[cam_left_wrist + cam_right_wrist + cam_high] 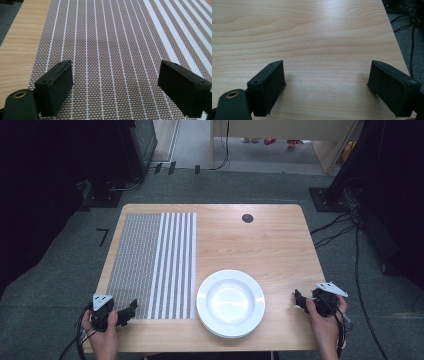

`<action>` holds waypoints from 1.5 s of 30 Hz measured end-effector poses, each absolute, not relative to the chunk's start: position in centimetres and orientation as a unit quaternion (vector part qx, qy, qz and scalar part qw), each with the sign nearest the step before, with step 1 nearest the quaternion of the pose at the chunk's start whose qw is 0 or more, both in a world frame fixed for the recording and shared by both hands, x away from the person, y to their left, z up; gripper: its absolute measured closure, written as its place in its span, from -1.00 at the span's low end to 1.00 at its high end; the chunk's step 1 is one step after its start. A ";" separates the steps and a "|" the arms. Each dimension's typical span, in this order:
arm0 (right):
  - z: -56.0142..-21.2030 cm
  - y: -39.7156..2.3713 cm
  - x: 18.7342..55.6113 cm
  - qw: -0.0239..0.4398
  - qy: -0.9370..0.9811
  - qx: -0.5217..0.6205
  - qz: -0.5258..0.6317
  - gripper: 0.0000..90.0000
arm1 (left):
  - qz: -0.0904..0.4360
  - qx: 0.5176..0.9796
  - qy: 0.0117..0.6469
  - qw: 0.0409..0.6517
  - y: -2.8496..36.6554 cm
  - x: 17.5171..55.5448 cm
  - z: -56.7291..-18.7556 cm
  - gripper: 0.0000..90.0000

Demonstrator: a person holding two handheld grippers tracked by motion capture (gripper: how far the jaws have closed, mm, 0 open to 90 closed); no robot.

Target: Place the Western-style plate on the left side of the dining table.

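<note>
A white round plate [230, 303] rests on the wooden table [260, 240] near its front edge, right of centre. To its left lies a woven placemat [150, 265], grey-brown with thin white lines and broad white stripes on its right part. My left gripper [129, 310] sits low over the placemat's [107, 45] front left corner, held by a hand, jaws wide apart with nothing between them [115, 82]. Over bare wood by the table's right edge hovers my right gripper [298, 298], open and empty [327, 82].
A small dark round hole [247, 218] marks the table's far side. Grey carpet surrounds the table, with cables [350, 235] and dark stands at the right and back. The table's right edge [398, 47] runs close to the right gripper.
</note>
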State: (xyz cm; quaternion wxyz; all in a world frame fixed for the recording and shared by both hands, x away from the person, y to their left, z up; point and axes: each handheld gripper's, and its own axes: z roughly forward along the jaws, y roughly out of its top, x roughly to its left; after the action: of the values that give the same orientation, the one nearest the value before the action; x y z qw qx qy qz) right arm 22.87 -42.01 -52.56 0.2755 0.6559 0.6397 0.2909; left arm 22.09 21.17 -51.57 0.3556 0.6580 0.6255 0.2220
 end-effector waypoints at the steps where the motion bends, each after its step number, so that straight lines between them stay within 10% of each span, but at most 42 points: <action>1: -52.6 -42.0 22.9 0.275 0.640 0.656 0.291 -0.70 | 0.222 0.658 0.625 0.356 21.2 22.1 -51.6 -0.72; 45: -52.6 -42.0 22.9 0.274 0.642 0.654 0.292 -0.69 | 0.217 0.658 0.595 0.408 16.8 23.5 -47.2 -0.72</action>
State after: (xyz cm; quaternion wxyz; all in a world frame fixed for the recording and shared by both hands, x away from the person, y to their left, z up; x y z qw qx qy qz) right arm 22.89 -42.02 -52.56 0.2745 0.6542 0.6415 0.2918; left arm 23.55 16.84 -47.18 0.4075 0.6579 0.5949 0.2173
